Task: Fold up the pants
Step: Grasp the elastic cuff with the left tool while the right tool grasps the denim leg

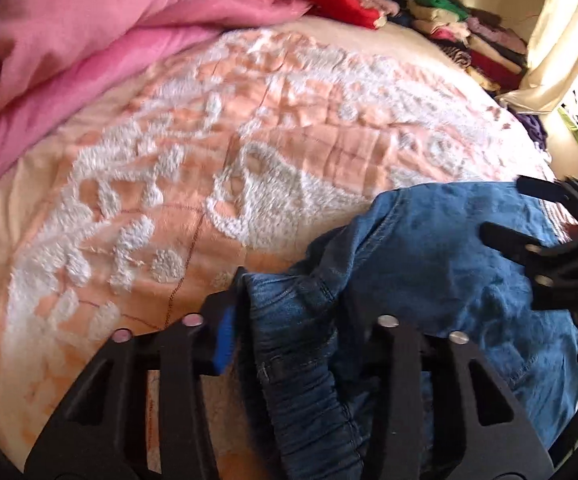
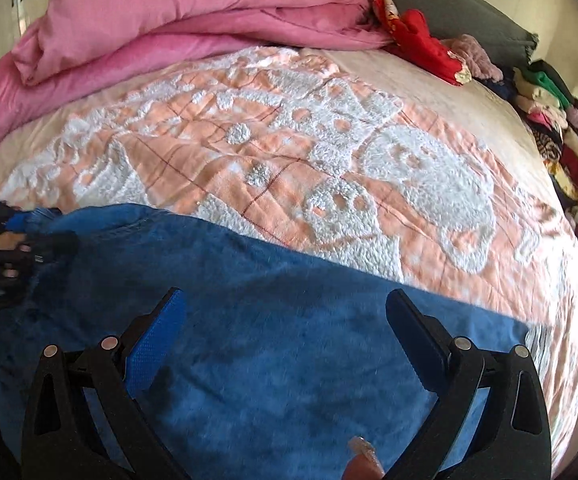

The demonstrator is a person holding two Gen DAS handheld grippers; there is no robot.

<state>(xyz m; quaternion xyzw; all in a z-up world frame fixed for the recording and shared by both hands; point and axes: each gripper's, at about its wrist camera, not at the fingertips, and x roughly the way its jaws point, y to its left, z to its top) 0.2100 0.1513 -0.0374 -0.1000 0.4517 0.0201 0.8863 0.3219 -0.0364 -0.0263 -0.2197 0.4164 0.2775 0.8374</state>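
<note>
blue denim pants bunch between the left gripper pads, pinched; right gripper spread above them

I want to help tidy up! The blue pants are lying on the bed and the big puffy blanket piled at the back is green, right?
Not quite. The pants do lie on the bed, but the big puffy blanket piled at the back is pink, not green. The right wrist view shows it best.

A bed with peach bedspread, pink duvet and piled clothes, sunlit.
</note>
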